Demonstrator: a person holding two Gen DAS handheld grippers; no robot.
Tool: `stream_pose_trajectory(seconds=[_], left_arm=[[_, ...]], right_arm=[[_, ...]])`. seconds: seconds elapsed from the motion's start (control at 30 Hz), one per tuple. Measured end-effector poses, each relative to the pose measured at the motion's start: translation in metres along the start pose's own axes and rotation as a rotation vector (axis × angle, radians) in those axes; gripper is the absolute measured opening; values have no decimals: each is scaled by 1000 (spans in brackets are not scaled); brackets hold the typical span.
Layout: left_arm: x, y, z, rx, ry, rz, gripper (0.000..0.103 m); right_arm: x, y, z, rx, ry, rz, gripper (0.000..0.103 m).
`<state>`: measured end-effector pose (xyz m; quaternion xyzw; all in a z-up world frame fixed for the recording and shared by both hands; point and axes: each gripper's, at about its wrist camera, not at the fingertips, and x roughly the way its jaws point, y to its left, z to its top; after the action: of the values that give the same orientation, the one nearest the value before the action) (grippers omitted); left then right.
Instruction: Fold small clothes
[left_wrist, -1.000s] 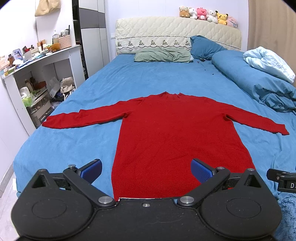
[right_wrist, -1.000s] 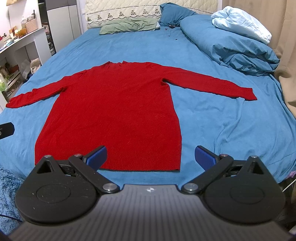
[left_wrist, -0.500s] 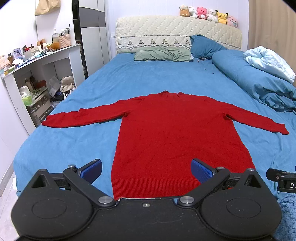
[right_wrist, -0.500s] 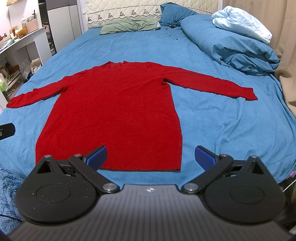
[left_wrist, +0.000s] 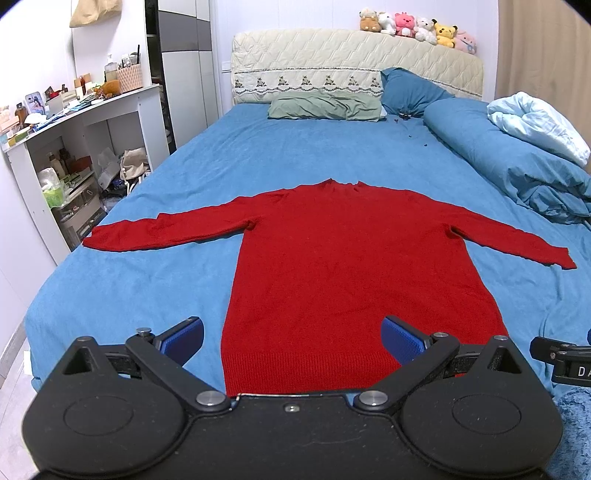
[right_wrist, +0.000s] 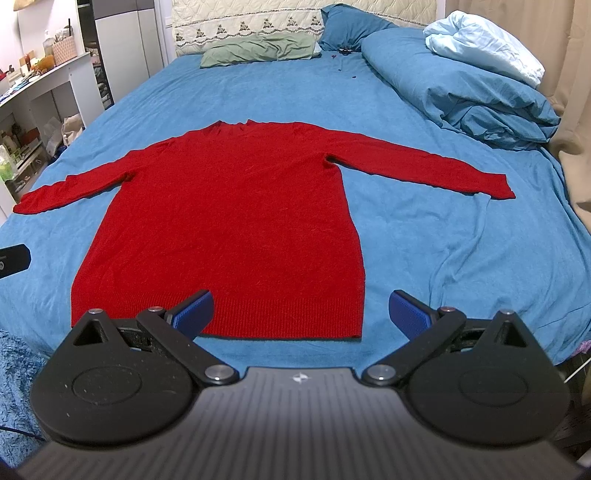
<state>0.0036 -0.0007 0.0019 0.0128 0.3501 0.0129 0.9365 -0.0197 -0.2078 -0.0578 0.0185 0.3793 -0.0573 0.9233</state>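
Left wrist view shows a red sweater (left_wrist: 354, 273) spread flat on the blue bed (left_wrist: 295, 147), both sleeves stretched out to the sides and the ribbed hem nearest the camera. The left tongs (left_wrist: 291, 338) are released, blue pads wide apart and grasping nothing, hovering at the near edge of the bed over the left hem corner. From the right wrist view, the right tongs (right_wrist: 301, 308) are likewise spread wide and empty, above the right hem corner of the sweater (right_wrist: 236, 218). A rolled blue duvet (right_wrist: 461, 88) lies along the bed's right side, well apart from the sweater.
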Motion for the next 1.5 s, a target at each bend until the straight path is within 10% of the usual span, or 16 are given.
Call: stream_pose_trajectory(seconds=[1.07,1.5], left_arm=[[-1,-1,5,11,-8,20,103],[54,-94,144,131,-162,-254,103]], right_arm=[[-2,-5,3,27,-3,12,103],[14,-136,93,259,-165,-45,103]])
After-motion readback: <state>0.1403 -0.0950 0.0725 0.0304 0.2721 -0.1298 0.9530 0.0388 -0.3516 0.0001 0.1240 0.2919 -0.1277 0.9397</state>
